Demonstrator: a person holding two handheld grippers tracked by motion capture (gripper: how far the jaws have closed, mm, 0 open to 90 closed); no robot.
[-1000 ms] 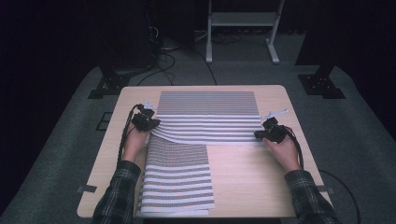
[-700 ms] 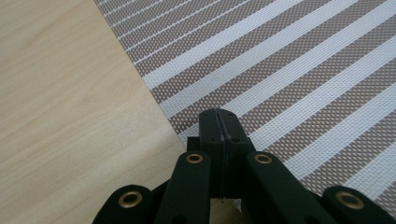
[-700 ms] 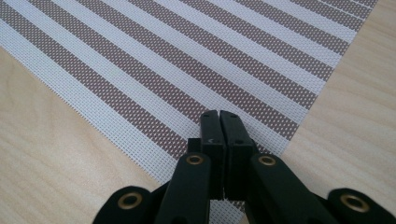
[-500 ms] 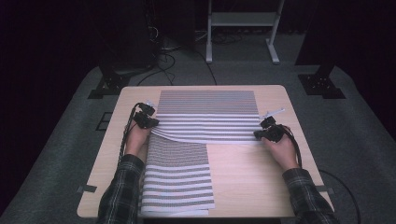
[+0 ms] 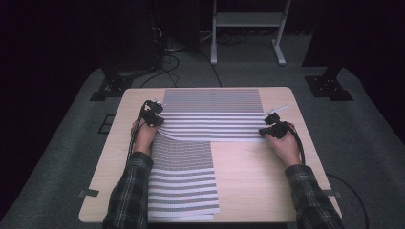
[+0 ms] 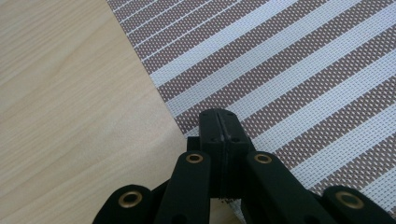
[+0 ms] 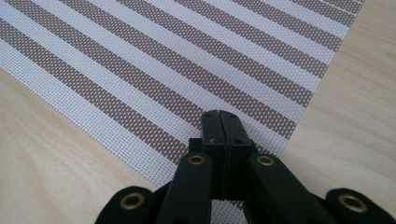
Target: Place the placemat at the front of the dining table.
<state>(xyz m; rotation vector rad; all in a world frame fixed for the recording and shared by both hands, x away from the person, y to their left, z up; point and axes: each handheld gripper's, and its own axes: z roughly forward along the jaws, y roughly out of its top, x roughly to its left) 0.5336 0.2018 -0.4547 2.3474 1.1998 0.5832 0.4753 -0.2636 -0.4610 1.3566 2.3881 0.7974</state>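
A brown-and-white striped mat [image 5: 215, 119] lies across the far half of the wooden table [image 5: 267, 181]. My left gripper [image 5: 155, 118] is shut on its near-left corner, and my right gripper [image 5: 267, 131] is shut on its near-right corner. In the left gripper view the black jaws [image 6: 224, 123] meet over the mat's [image 6: 299, 84] edge. In the right gripper view the jaws [image 7: 220, 123] pinch the corner of the mat [image 7: 187, 60]. A second striped mat [image 5: 184, 176] lies lengthwise at the near left, its far end tucked under the first mat's edge.
Bare wood lies right of the second mat and along the table's left edge [image 5: 102, 162]. Beyond the table, on grey carpet, stand dark stand bases [image 5: 329, 86], a white frame [image 5: 246, 28] and loose cables [image 5: 167, 52].
Both grippers have shifted slightly away from the person, carrying the far mat's near edge with them. Both stay shut on the corners.
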